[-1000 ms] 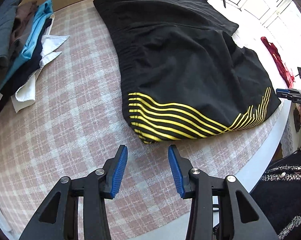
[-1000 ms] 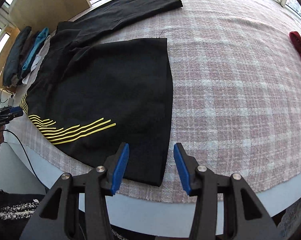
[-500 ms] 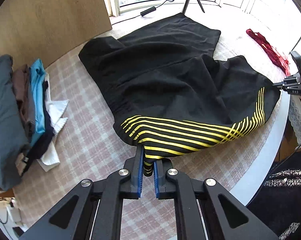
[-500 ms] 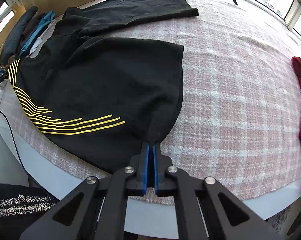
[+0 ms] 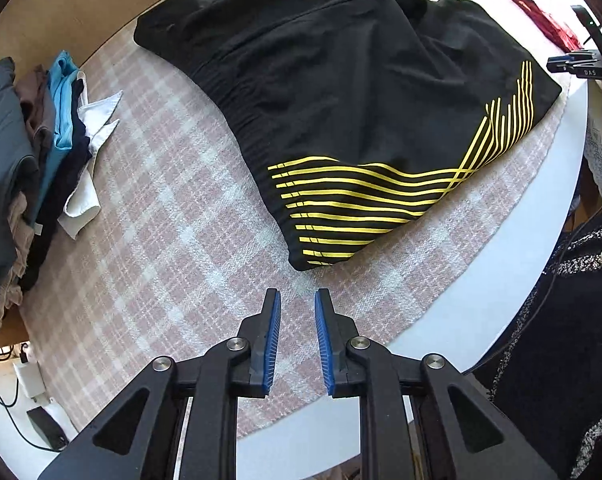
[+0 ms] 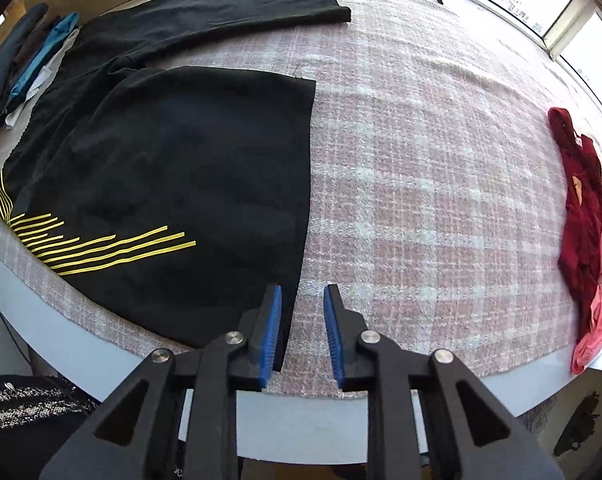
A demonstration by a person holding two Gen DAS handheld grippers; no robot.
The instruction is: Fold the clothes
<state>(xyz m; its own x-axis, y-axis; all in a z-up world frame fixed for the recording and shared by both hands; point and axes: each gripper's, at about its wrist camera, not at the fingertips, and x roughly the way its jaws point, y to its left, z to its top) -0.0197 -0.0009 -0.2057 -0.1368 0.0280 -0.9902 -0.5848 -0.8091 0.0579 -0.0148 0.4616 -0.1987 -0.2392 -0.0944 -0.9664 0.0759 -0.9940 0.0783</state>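
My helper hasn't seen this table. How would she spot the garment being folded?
On the pink plaid cloth, skip the folded pile and the red clothes at its edges. The black garment lies spread out, alone in having yellow stripes.

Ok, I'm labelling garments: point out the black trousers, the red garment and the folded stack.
black trousers (image 6: 189, 168), right wrist view, on the upper leg panel.
red garment (image 6: 581, 208), right wrist view, on its middle.
folded stack (image 5: 61, 116), left wrist view, on the blue piece.
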